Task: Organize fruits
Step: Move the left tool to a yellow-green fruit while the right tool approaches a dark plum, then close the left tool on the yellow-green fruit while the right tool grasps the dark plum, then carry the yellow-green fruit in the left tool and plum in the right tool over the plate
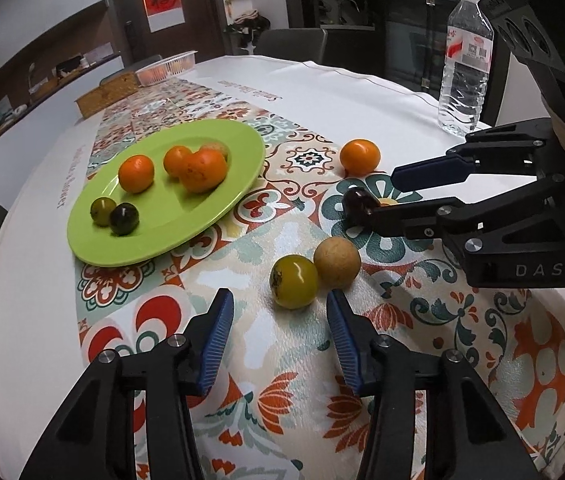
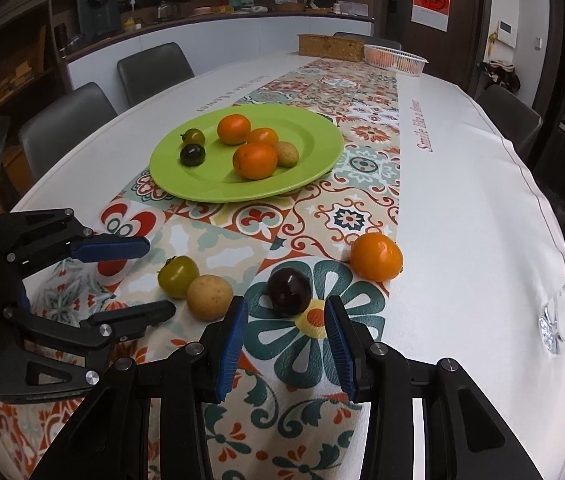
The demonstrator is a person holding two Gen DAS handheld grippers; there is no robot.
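Six fruits sit gathered on plate (image 2: pixel 314 168), centre frame. Four remain on surface (image 2: pixel 462 200): right gripper (image 2: pixel 287 322) jaws apart facing dark plum (image 2: pixel 289 291); left gripper (image 1: pixel 280 312) jaws apart before green fruit (image 1: pixel 293 281), presumably next pickups

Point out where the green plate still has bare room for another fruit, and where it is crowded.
The green plate is bare along its near rim and right side, in front of the three oranges. Its middle and far left are crowded: the oranges, a tan fruit and two dark-green fruits sit close together there.
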